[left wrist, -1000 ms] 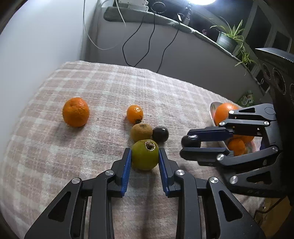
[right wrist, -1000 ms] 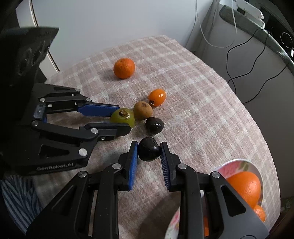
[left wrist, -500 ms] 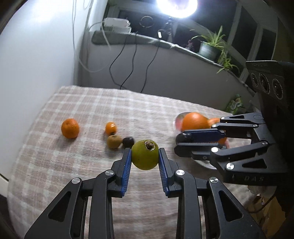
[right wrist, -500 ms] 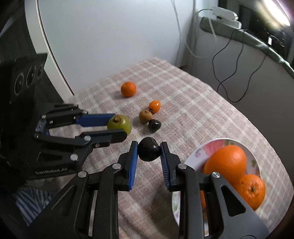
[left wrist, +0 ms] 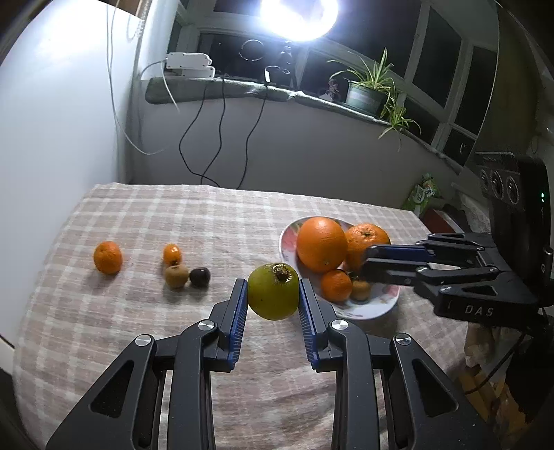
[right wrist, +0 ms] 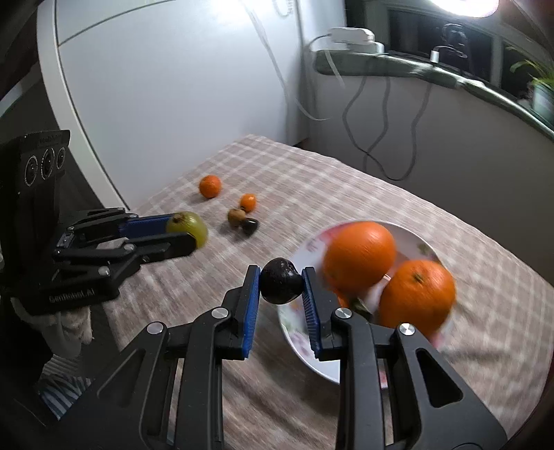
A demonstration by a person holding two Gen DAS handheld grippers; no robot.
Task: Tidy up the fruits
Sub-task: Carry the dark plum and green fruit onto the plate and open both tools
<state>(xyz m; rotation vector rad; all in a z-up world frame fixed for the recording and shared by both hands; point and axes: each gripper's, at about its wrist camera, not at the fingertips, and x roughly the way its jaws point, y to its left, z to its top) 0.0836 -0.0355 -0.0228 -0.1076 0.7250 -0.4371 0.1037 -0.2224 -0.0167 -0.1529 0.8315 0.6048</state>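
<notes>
My left gripper (left wrist: 273, 299) is shut on a green round fruit (left wrist: 273, 291) and holds it above the cloth, just left of the plate (left wrist: 377, 308). My right gripper (right wrist: 281, 287) is shut on a dark round fruit (right wrist: 280, 281) held over the plate's near rim (right wrist: 294, 332). The plate holds a large orange (left wrist: 321, 244), more oranges and a small brown fruit. On the cloth lie a mandarin (left wrist: 107, 257), a small orange fruit (left wrist: 172, 254), a kiwi (left wrist: 176, 276) and a dark fruit (left wrist: 199, 276).
The table has a checked cloth (left wrist: 145, 311); its edges fall off at left and front. A wall with hanging cables (left wrist: 207, 138) and a windowsill with a plant (left wrist: 367, 93) stand behind. A bright lamp (left wrist: 297, 14) shines above.
Both grippers have lifted with their fruits and moved right toward the plate. The loose fruits on the cloth now lie farther off to the left.
</notes>
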